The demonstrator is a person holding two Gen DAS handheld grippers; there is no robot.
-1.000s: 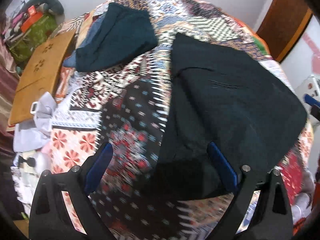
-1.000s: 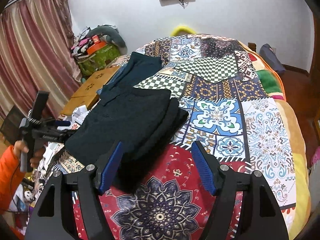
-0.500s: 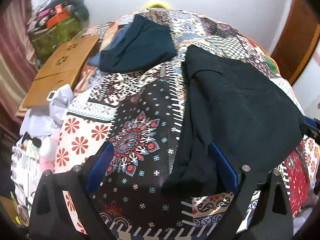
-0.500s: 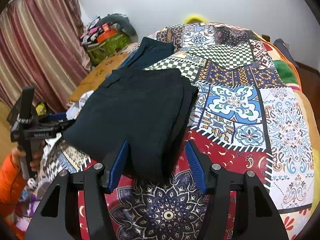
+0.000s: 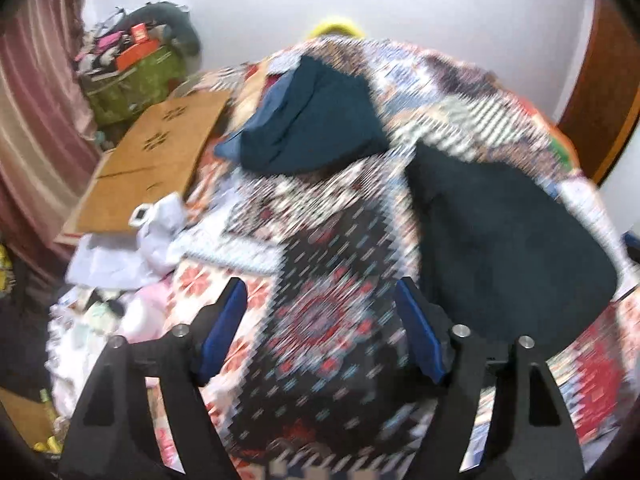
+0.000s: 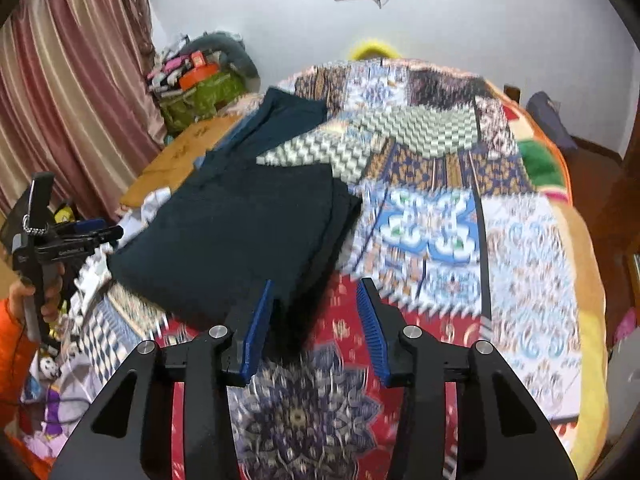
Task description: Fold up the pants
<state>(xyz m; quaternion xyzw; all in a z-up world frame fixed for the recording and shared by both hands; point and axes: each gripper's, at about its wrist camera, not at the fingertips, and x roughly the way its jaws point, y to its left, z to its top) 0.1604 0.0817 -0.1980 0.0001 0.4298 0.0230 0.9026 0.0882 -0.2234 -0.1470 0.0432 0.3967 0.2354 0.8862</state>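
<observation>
The dark folded pants (image 6: pixel 244 232) lie flat on the patchwork bedspread (image 6: pixel 432 232); in the left wrist view the pants (image 5: pixel 508 240) are at the right. My left gripper (image 5: pixel 320 320) is open and empty, above the bedspread (image 5: pixel 320 280) left of the pants. My right gripper (image 6: pixel 316 316) is open and empty, its jaws narrower than before, just off the near edge of the pants. The left gripper (image 6: pixel 100 232) also shows in the right wrist view, held at the left of the bed.
A second dark teal garment (image 5: pixel 312 128) lies folded farther up the bed; it also shows in the right wrist view (image 6: pixel 288 116). A cardboard box (image 5: pixel 152 168), white cloth (image 5: pixel 160 224) and clutter sit left of the bed. Curtains (image 6: pixel 60 100) hang at the left.
My left gripper has drawn back and left, away from the pants. My right gripper has come closer to the pants' near edge and its jaws have narrowed. The pants lie flatter.
</observation>
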